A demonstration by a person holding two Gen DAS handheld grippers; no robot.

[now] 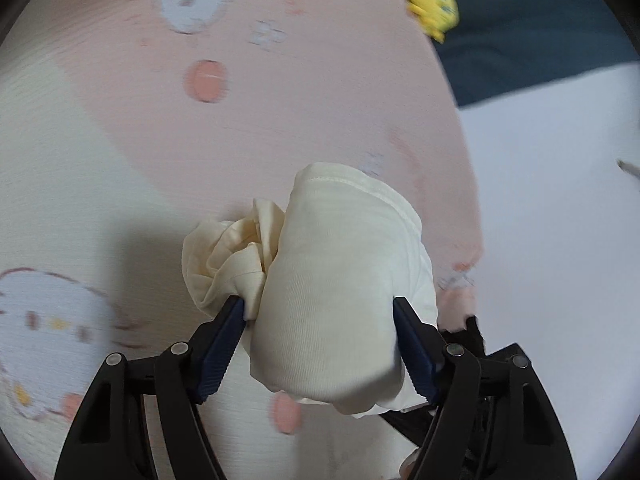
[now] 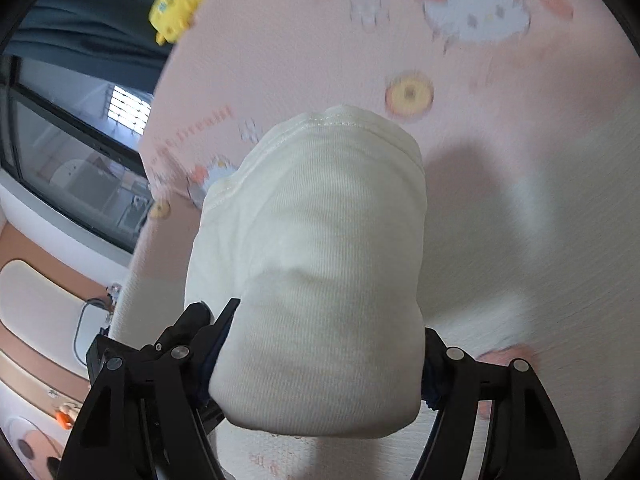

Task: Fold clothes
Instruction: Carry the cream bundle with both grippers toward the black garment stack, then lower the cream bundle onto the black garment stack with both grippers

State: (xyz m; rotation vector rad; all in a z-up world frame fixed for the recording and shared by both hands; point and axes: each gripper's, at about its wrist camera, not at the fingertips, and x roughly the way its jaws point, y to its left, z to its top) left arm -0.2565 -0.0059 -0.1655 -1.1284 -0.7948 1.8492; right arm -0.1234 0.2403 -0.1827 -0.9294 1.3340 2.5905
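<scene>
A folded cream-white garment (image 1: 340, 272) is lifted above a pink bed sheet (image 1: 280, 100) printed with cartoon figures. My left gripper (image 1: 318, 306) is shut on the thick bundle, its blue pads pressing both sides, and crumpled folds bulge out past the left finger. In the right wrist view the same garment (image 2: 320, 240) fills the middle, with its hemmed edge at the far end. My right gripper (image 2: 328, 322) is shut on it too, and the cloth hides most of both pads. A black part of the other gripper (image 2: 192, 320) shows just left of it.
A yellow plush toy (image 1: 430, 0) (image 2: 180, 4) lies at the sheet's far edge, on a dark blue blanket (image 1: 540, 20). White bedding (image 1: 560, 240) lies to the right of the sheet. A window (image 2: 72, 168) and a low ledge run along the left of the right wrist view.
</scene>
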